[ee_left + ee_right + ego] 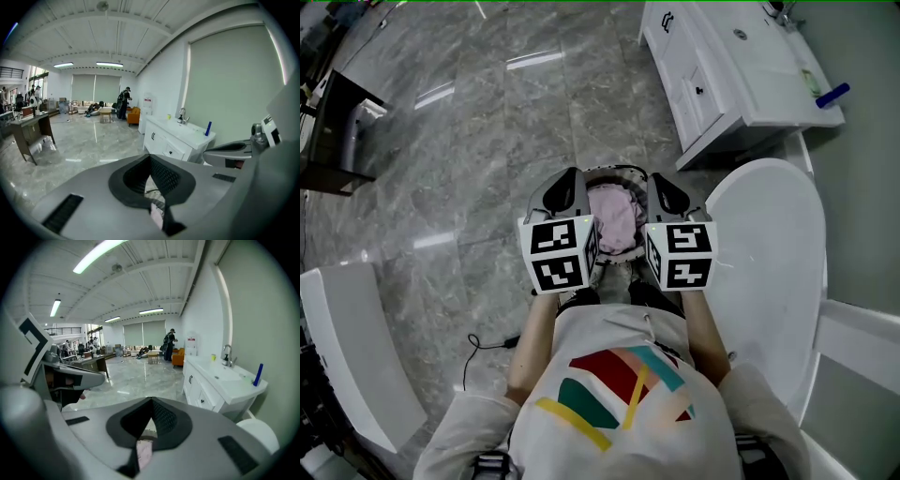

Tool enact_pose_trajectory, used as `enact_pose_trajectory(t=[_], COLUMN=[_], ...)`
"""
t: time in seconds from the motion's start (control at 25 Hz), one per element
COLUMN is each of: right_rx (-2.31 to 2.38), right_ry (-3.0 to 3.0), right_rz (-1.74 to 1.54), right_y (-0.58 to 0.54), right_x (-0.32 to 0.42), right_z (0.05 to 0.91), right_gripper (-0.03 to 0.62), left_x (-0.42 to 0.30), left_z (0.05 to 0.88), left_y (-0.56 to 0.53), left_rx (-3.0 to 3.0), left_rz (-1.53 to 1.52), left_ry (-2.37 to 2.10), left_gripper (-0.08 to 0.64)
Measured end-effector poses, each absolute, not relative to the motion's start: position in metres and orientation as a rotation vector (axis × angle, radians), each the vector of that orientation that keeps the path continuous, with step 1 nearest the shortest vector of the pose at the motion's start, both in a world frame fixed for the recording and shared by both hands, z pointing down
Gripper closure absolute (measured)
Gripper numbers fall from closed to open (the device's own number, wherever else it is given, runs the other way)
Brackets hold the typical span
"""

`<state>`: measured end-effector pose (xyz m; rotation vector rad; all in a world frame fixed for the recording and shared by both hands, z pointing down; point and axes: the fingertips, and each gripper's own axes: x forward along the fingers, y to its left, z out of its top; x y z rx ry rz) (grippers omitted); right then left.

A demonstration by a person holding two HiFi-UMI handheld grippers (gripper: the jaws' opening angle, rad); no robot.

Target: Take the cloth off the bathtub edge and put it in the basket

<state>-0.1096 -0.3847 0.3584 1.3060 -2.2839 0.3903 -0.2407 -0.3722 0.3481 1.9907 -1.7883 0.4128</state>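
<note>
- A grey marble floor [487,141] is spreading out below me, with a white vanity [741,66] standing at the far right and the white bathtub [769,244] curving along the right side.
- I am holding my left gripper [565,187] and right gripper [666,192] side by side above the basket [619,171], both tilting forward and down.
- Both pairs of jaws are pressing together tip to tip, gripping nothing.
- The pink cloth [614,217] is lying bunched inside the basket, showing between the two grippers.
</note>
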Motion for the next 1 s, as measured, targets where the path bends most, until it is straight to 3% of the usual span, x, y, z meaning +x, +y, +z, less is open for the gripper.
enact_pose_trajectory(t=[0.24, 1.0], right_rx=[1.395, 1.432], right_ry=[-2.332, -2.352], right_rz=[0.244, 0.224], right_y=[-0.385, -0.373], right_x=[-0.102, -0.088], right_z=[0.316, 0.301], right_gripper=[0.580, 0.580], left_x=[-0.244, -0.235], left_z=[0.308, 0.279], left_y=[-0.371, -0.364], left_rx=[2.074, 2.138], left_rz=[0.371, 0.315], left_ry=[-1.873, -1.894], left_gripper=[0.543, 0.543])
